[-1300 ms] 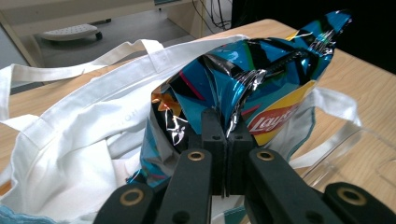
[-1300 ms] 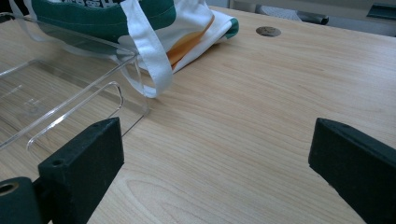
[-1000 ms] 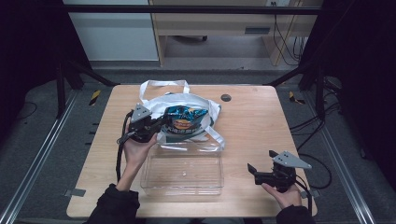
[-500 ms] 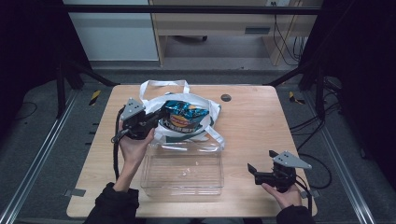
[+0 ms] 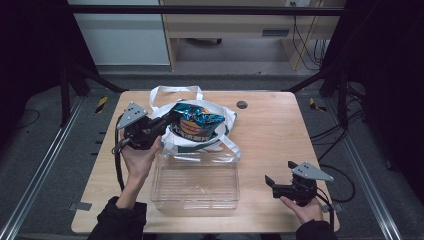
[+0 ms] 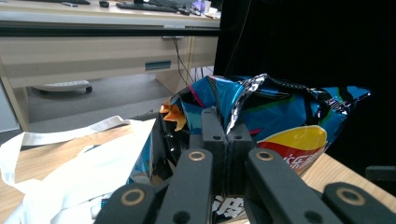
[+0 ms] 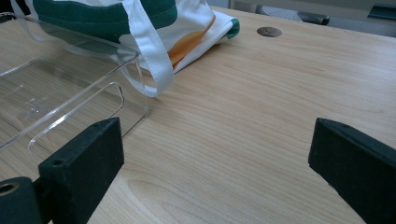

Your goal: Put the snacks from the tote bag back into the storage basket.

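A blue crisp bag (image 5: 198, 120) sticks up out of the white tote bag (image 5: 220, 141) at the table's far middle. My left gripper (image 5: 169, 122) comes in from the left and is shut on the crisp bag's crumpled left edge. In the left gripper view the jaws (image 6: 227, 137) pinch the foil of the crisp bag (image 6: 299, 116), with the tote bag (image 6: 93, 163) below it to the left. My right gripper (image 5: 271, 183) rests low at the table's near right, open with nothing between its jaws (image 7: 219, 168).
A clear plastic tray (image 5: 195, 184) lies in front of the tote bag, near the table's front edge; its corner (image 7: 60, 93) is close to my right gripper's left jaw. The tote's strap (image 7: 149, 60) hangs over the tray. A round grommet (image 5: 242, 105) marks the far tabletop.
My left gripper has drawn slightly left and up with the crisp bag, which now stands higher out of the tote. The right gripper has stayed put.
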